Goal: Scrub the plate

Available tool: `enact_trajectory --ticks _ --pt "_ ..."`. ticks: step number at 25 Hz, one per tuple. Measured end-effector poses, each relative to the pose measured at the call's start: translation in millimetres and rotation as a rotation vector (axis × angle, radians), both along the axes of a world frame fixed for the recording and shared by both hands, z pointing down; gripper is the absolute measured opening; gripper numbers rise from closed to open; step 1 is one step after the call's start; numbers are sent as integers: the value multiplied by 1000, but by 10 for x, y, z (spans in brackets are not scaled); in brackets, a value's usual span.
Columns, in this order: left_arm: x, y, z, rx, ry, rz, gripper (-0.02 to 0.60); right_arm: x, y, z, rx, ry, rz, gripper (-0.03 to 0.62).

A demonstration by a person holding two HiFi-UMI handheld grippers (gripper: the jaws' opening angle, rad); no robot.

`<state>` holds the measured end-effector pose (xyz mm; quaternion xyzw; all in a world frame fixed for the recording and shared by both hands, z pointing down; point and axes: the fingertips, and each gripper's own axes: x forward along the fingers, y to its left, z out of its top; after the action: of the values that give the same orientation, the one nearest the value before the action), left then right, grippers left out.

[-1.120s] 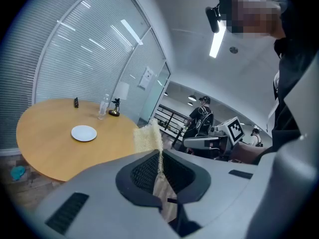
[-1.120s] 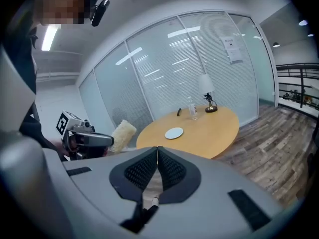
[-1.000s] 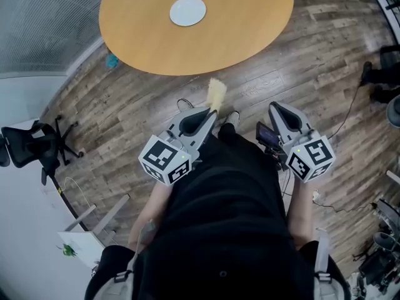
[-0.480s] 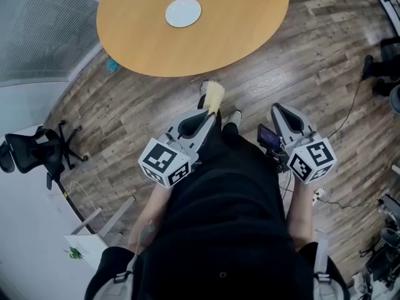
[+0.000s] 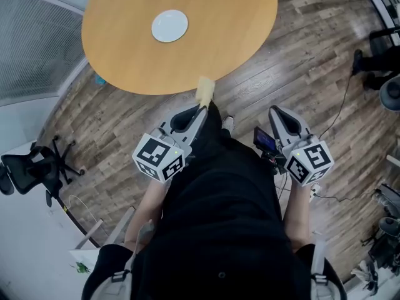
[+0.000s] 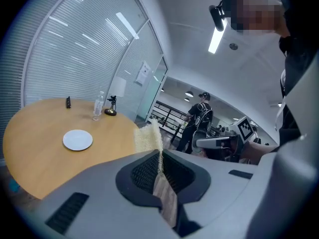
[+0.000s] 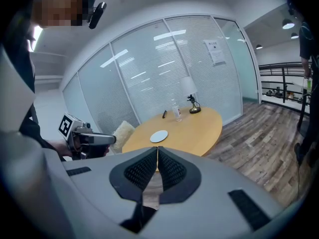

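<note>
The left gripper [image 5: 200, 107] pinches a sponge [image 5: 205, 90]. The plate [image 5: 169, 25] lies well ahead of it on the surface [image 5: 244, 17], untouched. The right gripper [image 5: 275, 111] is pressed together, empty. Scrubbing has not begun; all of it is left.
</note>
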<state>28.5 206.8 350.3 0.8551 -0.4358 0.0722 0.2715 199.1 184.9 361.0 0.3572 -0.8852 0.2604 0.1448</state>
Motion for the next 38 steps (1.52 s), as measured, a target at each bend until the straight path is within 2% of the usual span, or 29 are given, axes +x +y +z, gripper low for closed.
enact_trajectory --ticks 5,11,19,25,32,38 --pt "-158 -494 -9 17 11 -6 30 -58 -440 -84 15 17 30 18" --pt "-455 -1067 -81 60 25 -19 29 -337 -900 -189 41 39 15 19" --pt "-939 -1639 -12 79 -67 -66 26 -725 -1370 -238 53 36 15 19" --pt "-1321 -1939 262 2 -105 -110 26 -933 -1601 -183 33 43 24 20" --pt "-1742 -2151 904 -187 -270 -129 26 -1079 -1765 -123 7 80 15 19" --pt "-1938 -2335 1379 -291 -368 -137 26 -1073 -1850 -37 -34 95 16 20"
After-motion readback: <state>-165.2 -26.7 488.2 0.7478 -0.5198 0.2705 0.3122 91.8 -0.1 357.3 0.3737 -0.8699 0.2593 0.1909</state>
